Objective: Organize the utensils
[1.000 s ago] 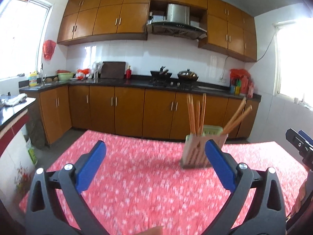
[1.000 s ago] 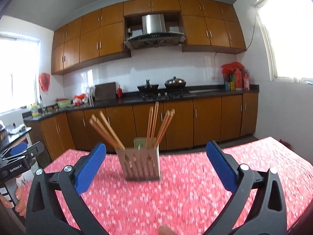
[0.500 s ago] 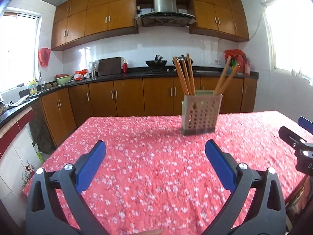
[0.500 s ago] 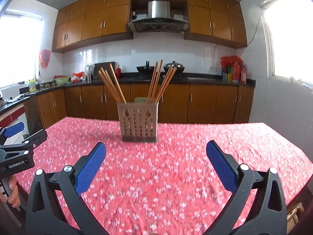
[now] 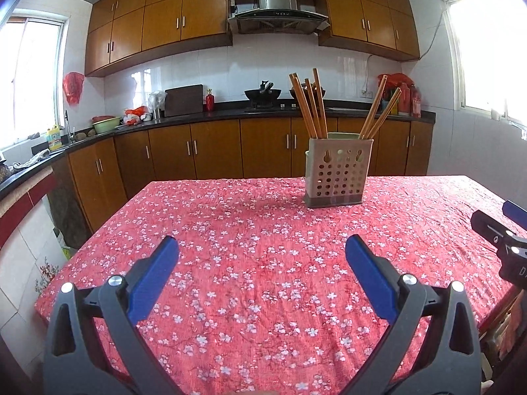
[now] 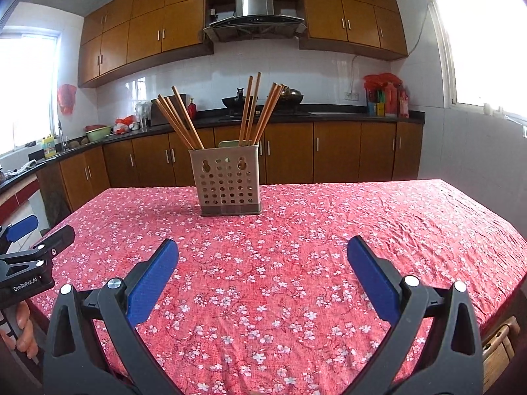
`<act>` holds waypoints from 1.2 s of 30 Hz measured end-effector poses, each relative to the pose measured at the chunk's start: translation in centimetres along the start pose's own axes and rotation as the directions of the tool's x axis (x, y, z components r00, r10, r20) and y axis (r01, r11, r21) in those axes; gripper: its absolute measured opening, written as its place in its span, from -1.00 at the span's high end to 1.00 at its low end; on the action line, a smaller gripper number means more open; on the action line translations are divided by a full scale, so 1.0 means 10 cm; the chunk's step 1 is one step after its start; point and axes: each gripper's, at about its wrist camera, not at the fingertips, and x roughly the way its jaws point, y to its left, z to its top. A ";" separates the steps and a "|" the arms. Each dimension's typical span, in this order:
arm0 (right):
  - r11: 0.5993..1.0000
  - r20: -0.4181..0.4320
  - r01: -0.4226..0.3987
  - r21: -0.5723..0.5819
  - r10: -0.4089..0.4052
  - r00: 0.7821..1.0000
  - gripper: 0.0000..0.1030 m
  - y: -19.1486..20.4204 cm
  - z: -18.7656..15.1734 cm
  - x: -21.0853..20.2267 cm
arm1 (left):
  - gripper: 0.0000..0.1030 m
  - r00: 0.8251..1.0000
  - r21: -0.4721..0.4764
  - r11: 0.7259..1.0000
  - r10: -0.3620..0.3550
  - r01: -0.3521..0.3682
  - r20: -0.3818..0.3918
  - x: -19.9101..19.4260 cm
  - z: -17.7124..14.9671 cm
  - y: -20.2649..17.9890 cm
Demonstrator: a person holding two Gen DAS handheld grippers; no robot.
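Red floral cloth covers the table [image 5: 263,263] from edge to edge, with wide bare room on it. A beige perforated utensil holder [image 5: 337,177] stands upright toward the far edge, wooden chopsticks [image 5: 309,105] leaning out of it in separate bunches (one to the left, one to the right). The left gripper [image 5: 262,253] hovers over the near part of the cloth with its blue pads spread wide and nothing between them, well apart from the holder. The right gripper [image 6: 263,253] is likewise splayed and empty, the holder [image 6: 229,177] straight ahead of it. In the right wrist view a hand [image 6: 23,329] grips the left tool's handle at the table's left edge. Beyond the far edge runs a wooden cabinet row [image 6: 329,151].
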 end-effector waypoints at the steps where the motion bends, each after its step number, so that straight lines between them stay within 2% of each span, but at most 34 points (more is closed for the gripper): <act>1: 1.000 -0.001 0.001 0.001 -0.001 1.000 -0.97 0.00 -0.01 0.00 | -0.92 1.000 0.002 1.000 0.000 0.000 -0.001 0.00 0.00 0.00; 36: 1.000 -0.012 0.003 0.022 -0.002 1.000 -0.97 -0.03 -0.01 0.03 | -0.92 1.000 -0.001 1.000 -0.011 0.011 -0.012 0.04 -0.01 -0.06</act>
